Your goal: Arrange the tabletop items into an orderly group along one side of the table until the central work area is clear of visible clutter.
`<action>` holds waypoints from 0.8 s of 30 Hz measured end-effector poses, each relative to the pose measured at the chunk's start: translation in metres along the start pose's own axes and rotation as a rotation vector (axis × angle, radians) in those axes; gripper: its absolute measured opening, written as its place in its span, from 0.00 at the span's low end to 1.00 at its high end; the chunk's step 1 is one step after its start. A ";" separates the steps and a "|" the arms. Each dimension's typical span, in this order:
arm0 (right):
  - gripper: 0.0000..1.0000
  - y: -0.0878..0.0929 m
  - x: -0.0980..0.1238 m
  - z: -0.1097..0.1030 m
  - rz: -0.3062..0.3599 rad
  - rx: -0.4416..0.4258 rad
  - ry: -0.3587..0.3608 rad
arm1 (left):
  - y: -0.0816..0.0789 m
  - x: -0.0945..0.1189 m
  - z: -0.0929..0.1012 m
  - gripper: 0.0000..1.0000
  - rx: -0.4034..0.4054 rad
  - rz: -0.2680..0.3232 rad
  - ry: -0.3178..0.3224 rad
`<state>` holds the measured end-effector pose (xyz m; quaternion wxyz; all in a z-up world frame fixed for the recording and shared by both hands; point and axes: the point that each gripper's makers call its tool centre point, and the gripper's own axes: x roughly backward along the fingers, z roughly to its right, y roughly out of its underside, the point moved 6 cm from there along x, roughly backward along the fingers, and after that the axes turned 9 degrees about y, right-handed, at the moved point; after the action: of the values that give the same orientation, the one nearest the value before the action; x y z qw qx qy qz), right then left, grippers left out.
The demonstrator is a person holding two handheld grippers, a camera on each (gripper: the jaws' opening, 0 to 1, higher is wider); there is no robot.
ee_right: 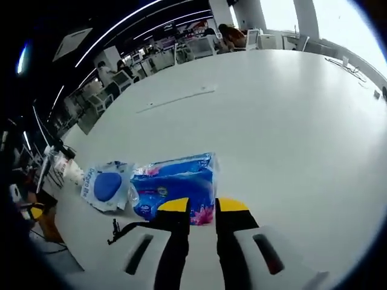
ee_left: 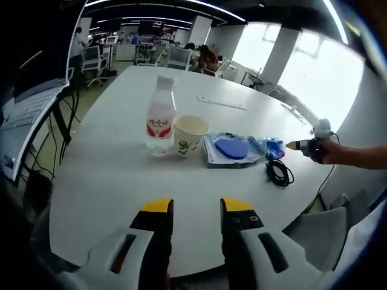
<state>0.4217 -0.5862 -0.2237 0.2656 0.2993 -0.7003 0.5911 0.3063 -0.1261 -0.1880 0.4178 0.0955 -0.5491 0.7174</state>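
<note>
The items already stand in a rough row near one table (ee_left: pixel 115 175) edge: a clear plastic bottle (ee_left: pixel 161 115) beside a paper cup (ee_left: pixel 190 134), a crinkly pouch (ee_left: pixel 233 149), a glossy blue tissue pack (ee_right: pixel 175 185) and a coiled black cable (ee_left: pixel 279 173). The left gripper (ee_left: pixel 196 211) hovers empty with jaws slightly parted over bare tabletop, while the right gripper (ee_right: pixel 196 207) sits at the tissue pack, possibly nipping its edge, so I cannot tell its hold; tightening the row seems left.

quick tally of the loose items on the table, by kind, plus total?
Water bottle: 1
Paper cup: 1
Clear packet with a blue disc inside: 1
Blue tissue pack: 1
Black coiled cable: 1
Total: 5
Not counted: a long flat strip farther back on the table, too small to identify.
</note>
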 end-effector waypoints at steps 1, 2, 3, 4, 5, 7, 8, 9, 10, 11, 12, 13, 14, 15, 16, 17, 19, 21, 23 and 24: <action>0.16 0.002 0.002 -0.006 -0.010 0.033 -0.044 | 0.000 0.000 -0.001 0.30 -0.001 0.002 0.002; 0.17 0.004 0.004 -0.009 -0.011 0.039 -0.067 | -0.001 -0.001 -0.001 0.30 -0.001 0.004 0.004; 0.18 0.006 0.007 -0.012 -0.009 0.036 -0.089 | -0.001 -0.001 -0.002 0.30 -0.002 0.005 0.006; 0.19 0.006 0.009 -0.014 -0.003 0.035 -0.099 | -0.001 -0.001 -0.002 0.30 -0.002 0.005 0.007; 0.20 0.008 0.011 -0.017 0.003 0.037 -0.125 | -0.001 -0.001 -0.003 0.30 -0.002 0.006 0.010; 0.20 0.011 0.014 -0.019 0.009 0.048 -0.141 | -0.001 -0.001 -0.005 0.30 -0.005 0.005 0.016; 0.21 0.013 0.016 -0.020 0.013 0.059 -0.149 | -0.001 -0.001 -0.006 0.30 -0.007 0.003 0.019; 0.22 0.015 0.018 -0.021 0.016 0.067 -0.156 | -0.002 -0.002 -0.006 0.30 -0.011 0.000 0.023; 0.22 0.017 0.020 -0.024 0.017 0.075 -0.168 | -0.002 -0.002 -0.007 0.30 -0.013 -0.001 0.027; 0.23 0.018 0.020 -0.024 0.018 0.077 -0.169 | -0.003 -0.002 -0.008 0.30 -0.016 -0.002 0.030; 0.24 0.016 0.016 -0.022 0.021 0.086 -0.176 | -0.003 -0.002 -0.008 0.30 -0.018 -0.003 0.032; 0.24 0.017 0.016 -0.023 0.022 0.092 -0.182 | -0.003 -0.002 -0.009 0.30 -0.020 -0.004 0.034; 0.25 0.019 0.019 -0.022 0.021 0.096 -0.186 | -0.004 -0.002 -0.010 0.30 -0.021 -0.004 0.037; 0.26 0.021 0.020 -0.022 0.023 0.102 -0.190 | -0.004 -0.002 -0.011 0.30 -0.022 -0.004 0.040; 0.26 0.023 0.023 -0.022 0.024 0.107 -0.195 | -0.005 -0.003 -0.011 0.30 -0.023 -0.004 0.041; 0.27 0.025 0.025 -0.022 0.026 0.114 -0.200 | -0.005 -0.003 -0.012 0.30 -0.025 -0.005 0.044; 0.30 0.029 0.026 -0.023 0.026 0.135 -0.221 | -0.006 -0.004 -0.013 0.30 -0.026 -0.006 0.048; 0.33 0.038 0.032 -0.027 0.008 0.161 -0.244 | -0.006 -0.006 -0.013 0.30 -0.036 -0.011 0.056; 0.36 0.043 0.036 -0.027 0.001 0.206 -0.230 | -0.005 -0.008 -0.014 0.31 -0.046 -0.020 0.065; 0.36 0.045 0.038 -0.028 0.003 0.222 -0.225 | -0.005 -0.008 -0.014 0.31 -0.051 -0.021 0.063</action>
<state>0.3641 -0.5571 -0.2218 0.1499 0.3902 -0.6565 0.6280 0.3194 -0.1177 -0.1951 0.4447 0.0679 -0.5528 0.7015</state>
